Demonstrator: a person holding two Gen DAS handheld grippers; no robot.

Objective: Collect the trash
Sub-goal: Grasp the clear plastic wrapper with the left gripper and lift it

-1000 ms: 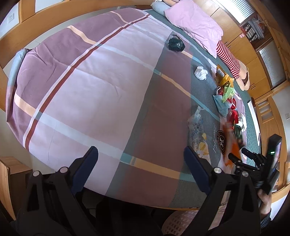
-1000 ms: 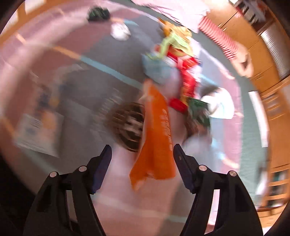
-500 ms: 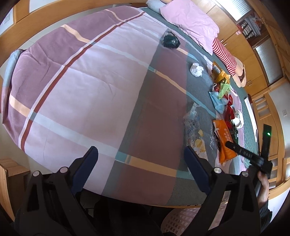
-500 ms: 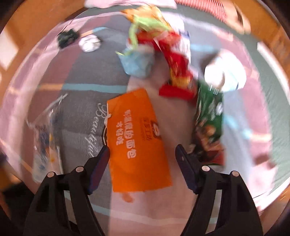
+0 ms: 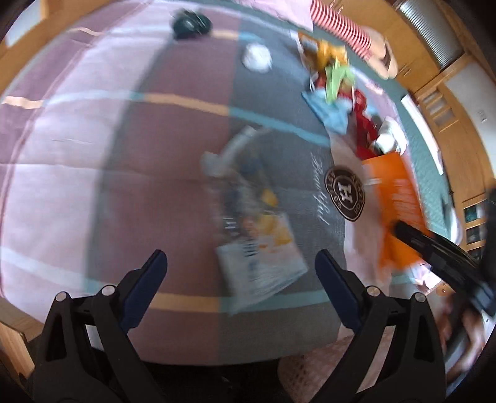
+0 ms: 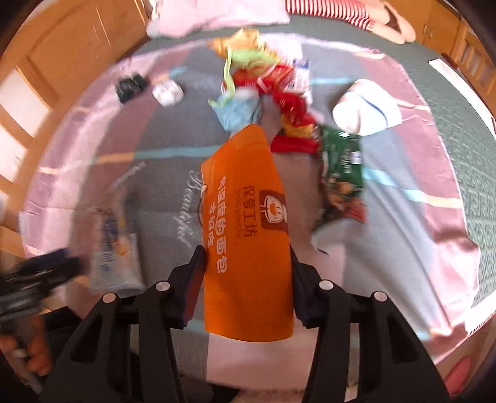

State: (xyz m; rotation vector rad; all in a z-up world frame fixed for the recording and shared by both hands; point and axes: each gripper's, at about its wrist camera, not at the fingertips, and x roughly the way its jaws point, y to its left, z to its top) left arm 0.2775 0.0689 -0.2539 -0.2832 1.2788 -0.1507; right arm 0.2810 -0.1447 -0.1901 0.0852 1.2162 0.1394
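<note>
Trash lies scattered on a plaid bedspread. An orange bag with white print lies flat between the fingers of my right gripper. Its jaws are closing, and the pads stand at the bag's two long edges without creasing it. My left gripper is open above a clear wrapper with blue and yellow print, and nothing is in its grip. The same wrapper shows blurred in the right wrist view. The right gripper also appears over the orange bag.
Further back lie a green snack bag, red wrappers, a light blue bag, a white wad and a dark crumpled bag. A pink basket stands below the bed's near edge. Wooden bed rails ring the mattress.
The left gripper swept right, from bare bedspread to over the clear wrapper. The right gripper came down around the orange bag and its jaws narrowed onto the bag's edges.
</note>
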